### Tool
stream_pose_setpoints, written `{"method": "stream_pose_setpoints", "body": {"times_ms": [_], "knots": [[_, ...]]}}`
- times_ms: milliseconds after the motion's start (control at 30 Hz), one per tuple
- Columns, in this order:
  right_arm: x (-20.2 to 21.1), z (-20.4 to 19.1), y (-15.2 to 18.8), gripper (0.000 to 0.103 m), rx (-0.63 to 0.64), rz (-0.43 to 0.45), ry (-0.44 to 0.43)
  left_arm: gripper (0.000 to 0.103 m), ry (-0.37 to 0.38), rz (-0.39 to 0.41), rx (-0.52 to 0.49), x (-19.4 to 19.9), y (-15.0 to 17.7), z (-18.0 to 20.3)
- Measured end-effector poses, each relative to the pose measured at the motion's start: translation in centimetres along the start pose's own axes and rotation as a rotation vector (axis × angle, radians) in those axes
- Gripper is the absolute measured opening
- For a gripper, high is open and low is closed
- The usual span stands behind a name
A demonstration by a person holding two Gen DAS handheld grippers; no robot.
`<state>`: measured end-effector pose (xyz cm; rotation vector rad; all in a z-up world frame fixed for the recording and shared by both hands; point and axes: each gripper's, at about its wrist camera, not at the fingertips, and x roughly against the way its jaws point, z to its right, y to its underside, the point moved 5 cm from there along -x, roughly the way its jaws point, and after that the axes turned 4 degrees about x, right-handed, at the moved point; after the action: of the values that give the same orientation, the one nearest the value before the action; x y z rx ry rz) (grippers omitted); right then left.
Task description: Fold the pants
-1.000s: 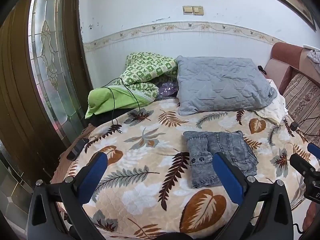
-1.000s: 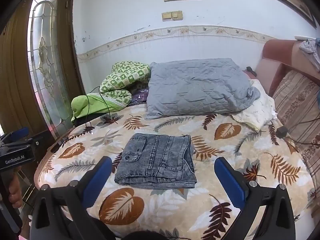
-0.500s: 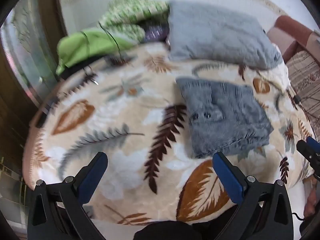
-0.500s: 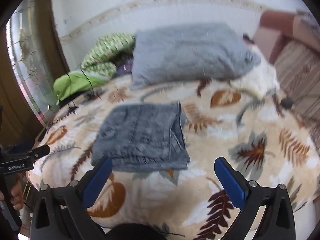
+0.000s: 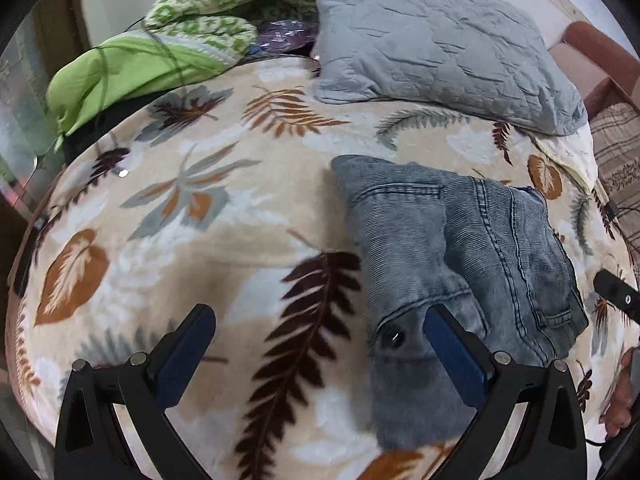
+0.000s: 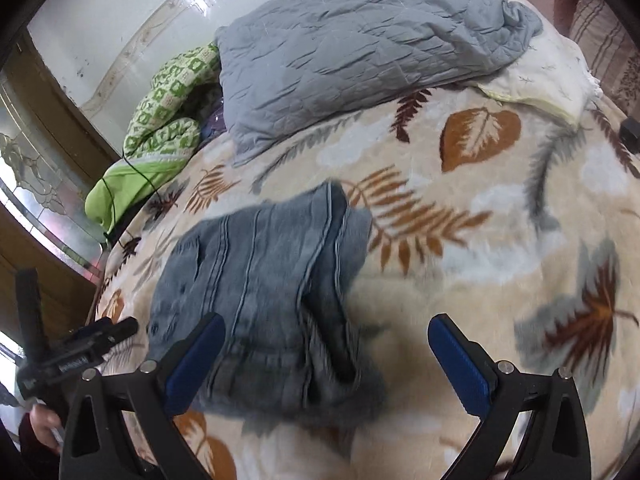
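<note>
Grey denim pants (image 5: 452,264) lie folded into a flat stack on the leaf-patterned blanket (image 5: 208,208); they also show in the right wrist view (image 6: 260,292). My left gripper (image 5: 320,332) is open and empty, low over the blanket, its right finger over the pants' near-left corner by the button. My right gripper (image 6: 326,344) is open and empty, low over the pants' near edge, straddling their right side. Neither holds the cloth.
A grey quilted pillow (image 5: 436,40) and a green patterned blanket (image 5: 216,4) lie at the bed's far end. A cream cushion (image 6: 536,76) sits beside the pillow. A striped sofa (image 5: 616,152) stands at right. A glass-panelled door (image 6: 32,168) is at left.
Both grippers have moved forward and down toward the bed, from a raised view of the room to close over the folded pants. Both stay open.
</note>
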<state>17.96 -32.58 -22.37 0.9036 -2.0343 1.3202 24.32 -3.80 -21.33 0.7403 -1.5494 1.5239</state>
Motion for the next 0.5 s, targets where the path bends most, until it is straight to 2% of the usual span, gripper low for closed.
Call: {"method": "stream_pose_setpoints", "body": {"times_ms": [133,300,400,500], "knots": [[-2.0,0.5,-0.8,0.103,-0.001,-0.038,-0.001,0.103,0.042,-0.038,0.008,-1.7,-0.2,0.6],[-1.7,2.0,-0.8,0.103,-0.020,-0.013,0.009,0.103,0.029,-0.020,-0.010,-1.3,-0.7,0.6],[0.1,4.0,-0.7,0.103,-0.032,0.038,0.081,0.103,-0.060,0.023,-0.056,-0.7,-0.8,-1.2],[1.3,7.2,-0.8,0.103,-0.019,0.047,0.195,0.103,-0.215,0.065,-0.067,-0.6,-0.6,-5.6]]}}
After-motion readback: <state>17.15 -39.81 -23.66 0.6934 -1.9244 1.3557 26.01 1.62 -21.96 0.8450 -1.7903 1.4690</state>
